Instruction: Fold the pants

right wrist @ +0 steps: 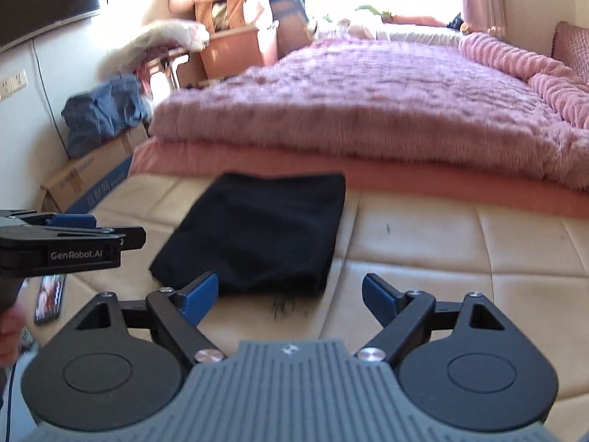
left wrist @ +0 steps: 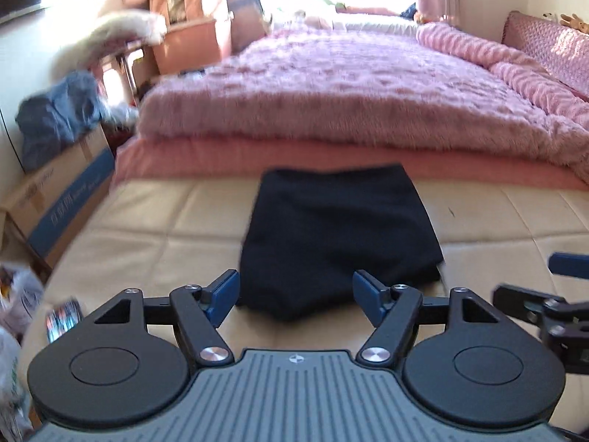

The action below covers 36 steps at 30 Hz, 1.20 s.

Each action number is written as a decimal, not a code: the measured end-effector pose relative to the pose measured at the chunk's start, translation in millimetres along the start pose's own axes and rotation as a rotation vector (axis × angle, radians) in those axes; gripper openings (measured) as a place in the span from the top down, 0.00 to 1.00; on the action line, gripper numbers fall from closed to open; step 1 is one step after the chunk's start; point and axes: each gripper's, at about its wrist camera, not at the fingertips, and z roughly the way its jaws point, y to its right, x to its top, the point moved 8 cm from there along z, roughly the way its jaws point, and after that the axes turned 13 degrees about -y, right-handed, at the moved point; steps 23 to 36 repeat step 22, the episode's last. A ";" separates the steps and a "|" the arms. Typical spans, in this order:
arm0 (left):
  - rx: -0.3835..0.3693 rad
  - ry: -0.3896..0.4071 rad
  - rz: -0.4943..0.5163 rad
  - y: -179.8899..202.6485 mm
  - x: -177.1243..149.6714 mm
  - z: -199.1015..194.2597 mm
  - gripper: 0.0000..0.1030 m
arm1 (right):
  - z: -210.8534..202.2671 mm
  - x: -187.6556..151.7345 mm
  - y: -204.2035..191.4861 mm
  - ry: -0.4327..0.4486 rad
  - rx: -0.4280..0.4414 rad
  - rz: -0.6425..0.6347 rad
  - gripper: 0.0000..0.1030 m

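The black pants (left wrist: pixel 338 235) lie folded into a compact rectangle on the beige quilted mattress (left wrist: pixel 147 228), just below the pink bedding. My left gripper (left wrist: pixel 296 285) hovers over the near edge of the pants, jaws wide apart, nothing between the blue pads. In the right wrist view the pants (right wrist: pixel 257 228) lie ahead and slightly left, and my right gripper (right wrist: pixel 290 287) stands open near their front right corner, empty. Each gripper shows at the edge of the other's view: the right gripper (left wrist: pixel 541 280) on the right, the left gripper (right wrist: pixel 117 229) on the left.
A fluffy pink blanket (left wrist: pixel 331 92) is stacked behind the pants. A cardboard box (left wrist: pixel 62 199) with blue clothes on top stands at the left beside the mattress. A phone (right wrist: pixel 49 296) lies near the mattress's left edge. A hand (right wrist: pixel 11 328) shows at the far left.
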 end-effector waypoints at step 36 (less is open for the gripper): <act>-0.009 0.000 0.020 12.5 -22.8 -13.5 0.20 | -11.2 -14.3 -5.3 -0.012 -0.009 -0.012 0.21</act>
